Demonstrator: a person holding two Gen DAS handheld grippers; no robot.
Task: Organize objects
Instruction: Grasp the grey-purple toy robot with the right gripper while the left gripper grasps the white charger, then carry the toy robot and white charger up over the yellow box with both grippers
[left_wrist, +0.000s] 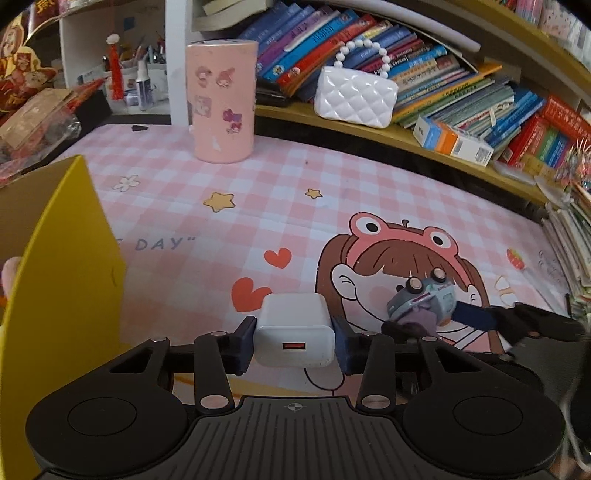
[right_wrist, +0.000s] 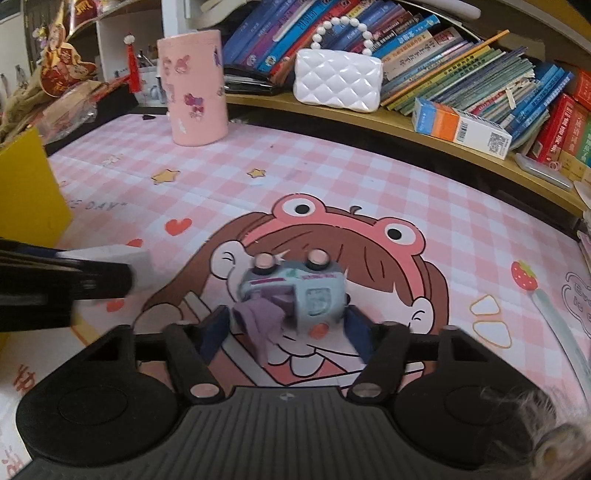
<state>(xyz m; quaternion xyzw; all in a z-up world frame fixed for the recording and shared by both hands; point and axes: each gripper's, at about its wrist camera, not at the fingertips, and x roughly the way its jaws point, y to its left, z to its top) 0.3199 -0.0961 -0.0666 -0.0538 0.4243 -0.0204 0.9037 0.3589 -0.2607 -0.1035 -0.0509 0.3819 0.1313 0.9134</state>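
My left gripper (left_wrist: 294, 338) is shut on a white USB charger block (left_wrist: 293, 334), held just above the pink checked desk mat (left_wrist: 258, 206). The charger also shows at the left of the right wrist view (right_wrist: 110, 258). My right gripper (right_wrist: 284, 325) is shut on a small grey-blue toy car (right_wrist: 295, 291) with purple cloth hanging from it; its wheels point away from me. In the left wrist view the toy car (left_wrist: 421, 301) and the right gripper's fingers (left_wrist: 476, 317) sit to the right of the charger.
A yellow box (left_wrist: 55, 277) stands at the left, also in the right wrist view (right_wrist: 26, 192). A pink cylinder container (left_wrist: 221, 99) stands at the back. A white quilted purse (left_wrist: 354, 96) and rows of books (left_wrist: 461, 85) fill the shelf behind.
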